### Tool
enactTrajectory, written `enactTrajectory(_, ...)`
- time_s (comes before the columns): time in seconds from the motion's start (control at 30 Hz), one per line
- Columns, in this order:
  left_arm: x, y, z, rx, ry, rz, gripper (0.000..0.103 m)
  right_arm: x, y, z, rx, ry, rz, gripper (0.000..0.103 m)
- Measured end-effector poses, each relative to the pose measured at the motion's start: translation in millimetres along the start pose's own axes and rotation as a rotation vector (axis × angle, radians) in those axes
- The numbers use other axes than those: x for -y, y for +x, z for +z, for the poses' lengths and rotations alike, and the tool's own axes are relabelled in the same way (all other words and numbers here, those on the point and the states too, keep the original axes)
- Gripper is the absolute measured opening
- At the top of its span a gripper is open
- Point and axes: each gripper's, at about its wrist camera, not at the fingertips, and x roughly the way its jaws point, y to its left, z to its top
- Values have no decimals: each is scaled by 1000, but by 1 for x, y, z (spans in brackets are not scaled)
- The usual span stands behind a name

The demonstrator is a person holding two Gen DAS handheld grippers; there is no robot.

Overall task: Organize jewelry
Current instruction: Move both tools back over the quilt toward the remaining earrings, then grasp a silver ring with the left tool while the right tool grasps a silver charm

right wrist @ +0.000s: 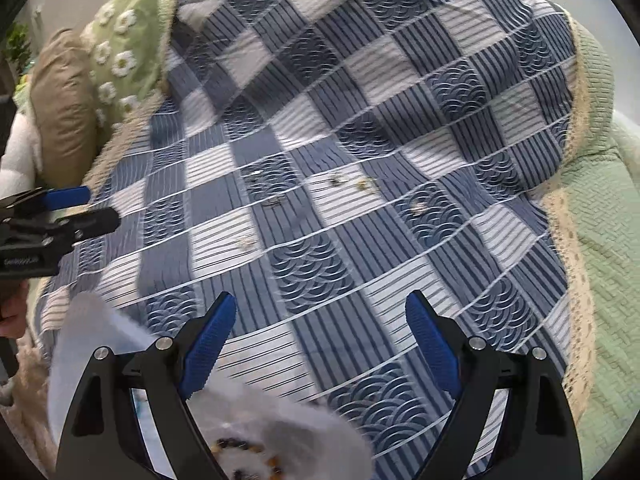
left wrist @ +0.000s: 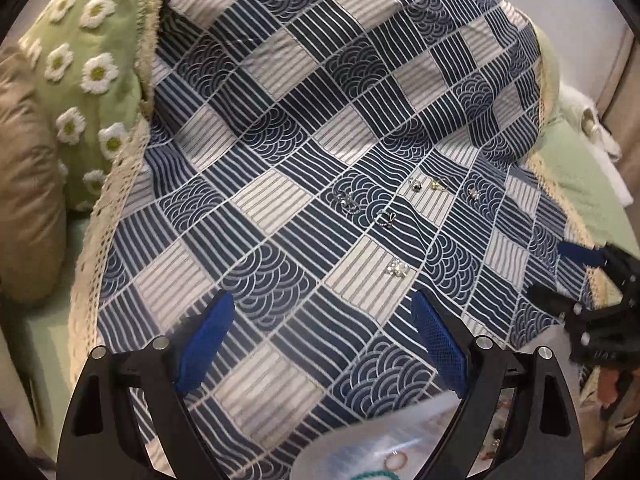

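Several small rings and earrings lie on a blue-and-white patchwork cloth (left wrist: 280, 160). A flower-shaped sparkly piece (left wrist: 397, 269) lies nearest my left gripper (left wrist: 324, 316), which is open and empty just above the cloth. Farther off lie a ring cluster (left wrist: 347, 201), a beaded ring (left wrist: 385, 217), a dark-stone ring (left wrist: 416, 185), a gold piece (left wrist: 439, 185) and a small ring (left wrist: 473, 193). My right gripper (right wrist: 320, 316) is open and empty; its view is blurred, with the jewelry (right wrist: 247, 241) ahead. A clear jewelry box (left wrist: 384, 440) with beads sits under both grippers.
A green daisy pillow (left wrist: 84, 72) and a tan pillow (left wrist: 28, 184) lie at the left. Green bedding (right wrist: 600, 240) borders the cloth's lace edge (left wrist: 108, 220). The right gripper shows at the right edge of the left wrist view (left wrist: 592, 280).
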Motion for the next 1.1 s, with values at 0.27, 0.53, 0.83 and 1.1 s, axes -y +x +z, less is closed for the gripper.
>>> enactTrajectory(0.27, -16, 38, 29, -42, -24, 58, 85, 36, 42, 28, -40, 76, -32, 85)
enactTrajectory(0.53, -35, 96, 49, -131, -129, -14, 85, 56, 91, 58, -101, 140, -2, 85)
enactTrajectory(0.83, -19, 141, 79, -185, -70, -38, 85, 57, 135, 95, -128, 189, 52, 85)
enactTrajectory(1.1, 5, 177, 94, -232, 12, -51, 84, 63, 151, 94, -147, 164, -13, 73)
